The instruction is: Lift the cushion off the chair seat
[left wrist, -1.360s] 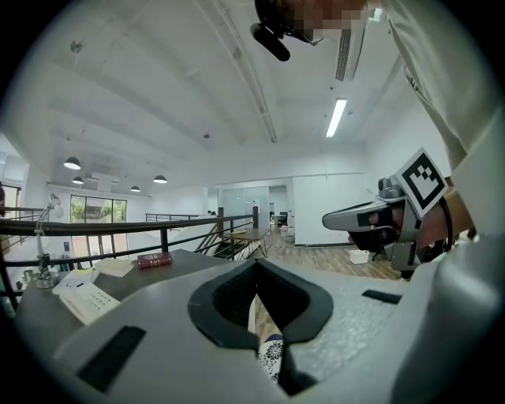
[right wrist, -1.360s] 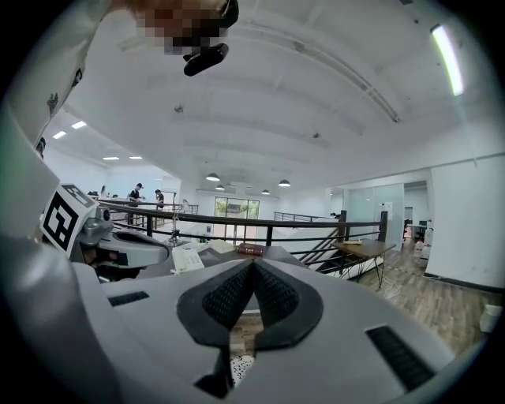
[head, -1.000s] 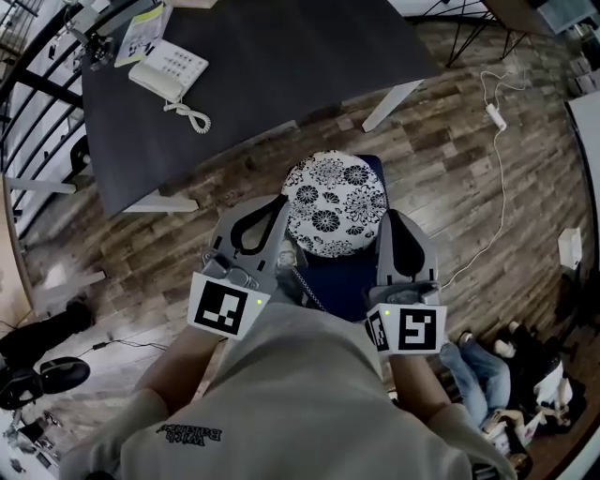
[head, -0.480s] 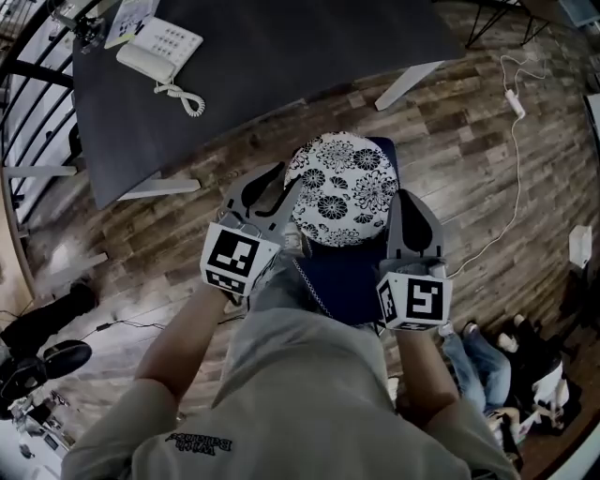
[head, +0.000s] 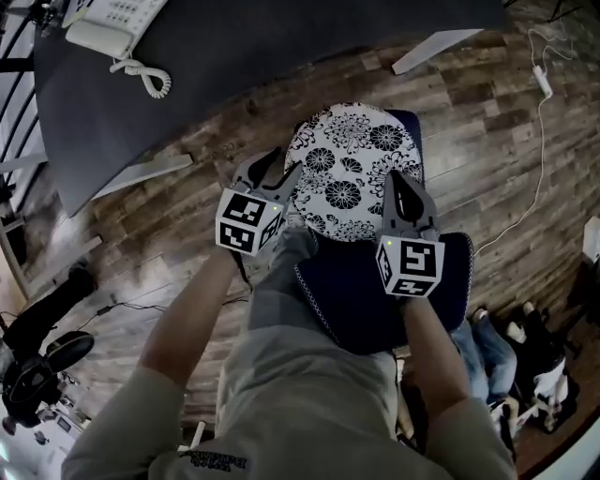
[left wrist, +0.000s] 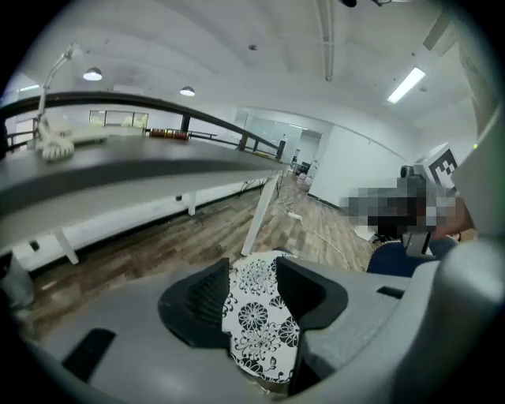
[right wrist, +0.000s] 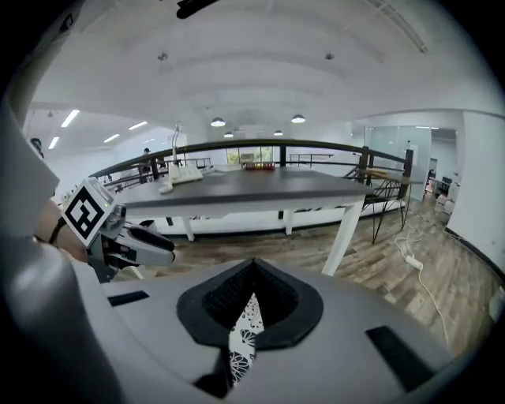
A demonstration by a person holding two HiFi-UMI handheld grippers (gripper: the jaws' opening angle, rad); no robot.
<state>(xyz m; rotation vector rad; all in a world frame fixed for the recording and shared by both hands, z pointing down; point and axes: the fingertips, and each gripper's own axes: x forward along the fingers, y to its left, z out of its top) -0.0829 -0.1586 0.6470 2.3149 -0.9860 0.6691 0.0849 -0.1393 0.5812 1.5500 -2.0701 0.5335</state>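
Much of the room is showing wood-plank floor (head: 487, 122), with a dark surface (head: 281, 37) carrying a white telephone (head: 112, 23) off to one side. One round cushion (head: 347, 169), white with black flower prints, is lying on the seat of the navy chair (head: 375, 291). Both arms are reaching forward and down. The left gripper (head: 281, 169) is sitting at the cushion's left rim, its fingers (left wrist: 205, 296) opening with the fabric between them, while the right gripper (head: 401, 187) is pinching the right rim, fingers (right wrist: 229, 296) nearly together.

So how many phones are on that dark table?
1: a white desk phone with a curly cord, near the corner of the table at the head view's top left. The table runs past the picture's edge, so another could be hidden.
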